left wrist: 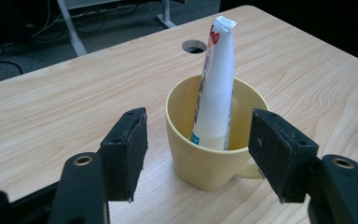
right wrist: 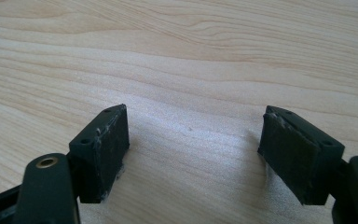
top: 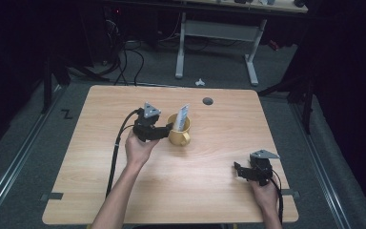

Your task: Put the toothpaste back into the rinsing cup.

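Toothpaste tube (left wrist: 216,84) and yellow mug (left wrist: 200,154) are what the left gripper (left wrist: 198,154) faces: its jaws stand apart, nothing pressed between the pads, with the mug just ahead of them and not touched as far as the left gripper view shows. The step in hand looks like either an approach to the mug or a retreat from it; I cannot tell which. A grasp would call for moving forward until the pads flank the mug's wall, then closing. The tube is white with red and blue print, crimped end up, leaning against the rim inside the mug, which stands upright near the middle of the table (top: 124,200), handle toward the person. Well apart, the right gripper (top: 240,171) rests open near the table's near right corner.
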A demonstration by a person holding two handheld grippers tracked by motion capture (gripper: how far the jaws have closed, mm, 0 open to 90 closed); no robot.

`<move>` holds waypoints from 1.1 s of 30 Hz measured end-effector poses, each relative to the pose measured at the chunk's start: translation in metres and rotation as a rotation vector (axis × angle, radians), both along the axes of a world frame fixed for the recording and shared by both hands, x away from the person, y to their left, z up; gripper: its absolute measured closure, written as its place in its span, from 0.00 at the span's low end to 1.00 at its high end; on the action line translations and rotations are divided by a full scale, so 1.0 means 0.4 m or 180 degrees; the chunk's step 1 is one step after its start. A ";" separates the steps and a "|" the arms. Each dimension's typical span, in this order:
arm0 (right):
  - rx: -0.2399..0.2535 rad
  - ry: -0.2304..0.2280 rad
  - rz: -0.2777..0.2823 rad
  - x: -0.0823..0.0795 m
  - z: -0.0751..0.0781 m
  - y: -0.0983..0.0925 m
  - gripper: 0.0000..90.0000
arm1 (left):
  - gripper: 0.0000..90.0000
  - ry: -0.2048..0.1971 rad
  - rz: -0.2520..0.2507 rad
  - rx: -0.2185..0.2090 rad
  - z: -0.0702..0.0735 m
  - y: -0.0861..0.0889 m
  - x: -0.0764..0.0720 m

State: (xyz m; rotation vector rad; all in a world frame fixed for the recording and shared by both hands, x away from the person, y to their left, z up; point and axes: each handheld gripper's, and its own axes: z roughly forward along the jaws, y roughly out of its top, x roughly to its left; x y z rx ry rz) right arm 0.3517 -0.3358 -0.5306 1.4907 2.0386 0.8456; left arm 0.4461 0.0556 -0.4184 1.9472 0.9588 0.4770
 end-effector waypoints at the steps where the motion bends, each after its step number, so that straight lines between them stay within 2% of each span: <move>1: -0.0001 0.0000 0.0000 0.000 0.000 0.000 0.27 | 0.42 -0.0007 0.0004 -0.0012 0.002 0.003 -0.002; 17: -0.0001 0.0000 -0.0001 0.000 0.000 0.000 0.27 | 0.42 -0.0038 0.0050 -0.0065 0.014 0.043 -0.029; 33: 0.0000 0.0001 -0.0001 0.000 0.000 0.000 0.27 | 0.42 -0.0083 0.0101 -0.0174 0.022 0.080 -0.060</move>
